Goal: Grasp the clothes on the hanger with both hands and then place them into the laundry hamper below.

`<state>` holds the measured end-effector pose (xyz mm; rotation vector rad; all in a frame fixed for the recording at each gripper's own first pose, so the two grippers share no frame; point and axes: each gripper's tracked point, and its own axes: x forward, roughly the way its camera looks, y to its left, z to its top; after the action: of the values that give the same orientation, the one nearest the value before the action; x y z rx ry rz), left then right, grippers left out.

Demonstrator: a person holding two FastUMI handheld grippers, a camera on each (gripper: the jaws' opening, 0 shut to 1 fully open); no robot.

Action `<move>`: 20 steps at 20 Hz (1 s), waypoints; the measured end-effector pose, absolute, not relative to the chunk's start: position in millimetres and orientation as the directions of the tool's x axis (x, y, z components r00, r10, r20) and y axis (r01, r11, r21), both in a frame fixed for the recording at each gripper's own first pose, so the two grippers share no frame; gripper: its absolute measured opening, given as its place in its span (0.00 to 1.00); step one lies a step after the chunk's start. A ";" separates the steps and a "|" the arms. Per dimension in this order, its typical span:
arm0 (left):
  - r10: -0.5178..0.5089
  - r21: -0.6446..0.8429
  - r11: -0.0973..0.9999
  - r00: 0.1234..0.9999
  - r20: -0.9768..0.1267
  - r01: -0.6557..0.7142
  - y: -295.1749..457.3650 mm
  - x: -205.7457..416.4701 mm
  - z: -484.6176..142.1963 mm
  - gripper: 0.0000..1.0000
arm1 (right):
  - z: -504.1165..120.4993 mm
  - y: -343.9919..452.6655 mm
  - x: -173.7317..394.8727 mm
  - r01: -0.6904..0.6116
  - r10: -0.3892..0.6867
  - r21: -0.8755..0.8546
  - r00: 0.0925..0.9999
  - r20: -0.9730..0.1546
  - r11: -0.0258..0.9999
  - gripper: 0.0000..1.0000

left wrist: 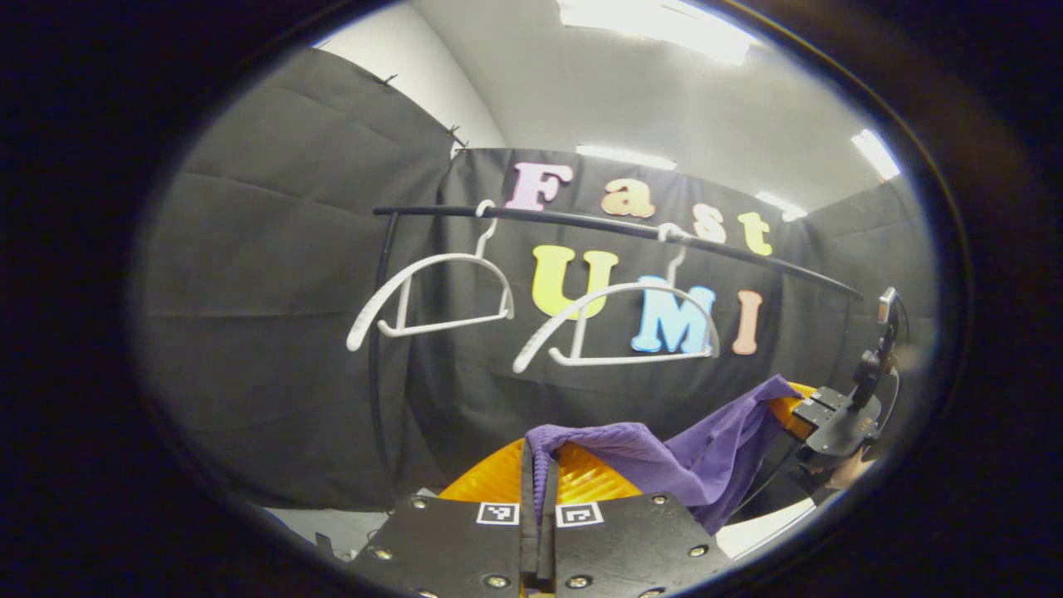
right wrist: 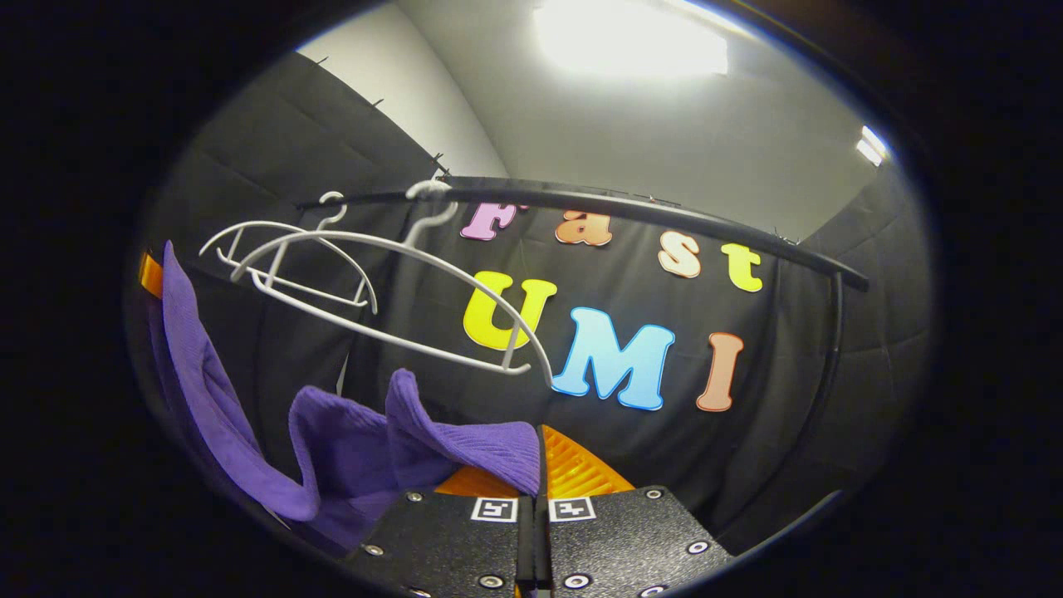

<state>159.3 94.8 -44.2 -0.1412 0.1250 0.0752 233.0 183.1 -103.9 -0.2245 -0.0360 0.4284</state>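
Observation:
A purple knitted garment (left wrist: 706, 457) hangs stretched between my two grippers, below the rail. My left gripper (left wrist: 540, 465) is shut on one end of it, with the cloth bunched over the fingertips. In the left gripper view my right gripper (left wrist: 793, 415) holds the other end at the right, with a hand behind it. In the right gripper view my right gripper (right wrist: 538, 453) is shut on the purple garment (right wrist: 349, 448), which sags left and rises to my left gripper (right wrist: 151, 274) at the edge. Two bare white hangers (left wrist: 440, 274) (left wrist: 631, 324) hang above.
A black rail (left wrist: 623, 226) carries the hangers, and its upright post (left wrist: 378, 349) stands at the left. In the right gripper view the rail (right wrist: 623, 208) runs overhead, with both hangers (right wrist: 282, 257) (right wrist: 399, 282) close above the cloth and a post (right wrist: 830, 349) at the right.

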 end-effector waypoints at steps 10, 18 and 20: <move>-0.264 -0.240 0.946 0.947 -0.180 0.218 14.6 123.4 -97.0 0.01 | -135.3 218.0 93.2 -0.443 0.422 -0.085 0.886 -0.194 0.892 0.00; -0.298 -0.265 0.943 0.858 -0.417 0.199 34.7 94.8 -232.4 0.01 | -255.7 210.6 22.9 -0.385 0.347 0.041 0.774 -0.530 0.922 0.00; -0.299 -0.274 0.944 0.824 -0.482 0.183 41.4 88.9 -270.9 0.06 | -287.4 207.8 11.5 -0.349 0.314 0.062 0.733 -0.604 0.935 0.00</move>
<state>88.9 41.4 -270.9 -0.2206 0.5463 -0.2582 11.5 207.8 -287.4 -0.0568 0.6535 0.3649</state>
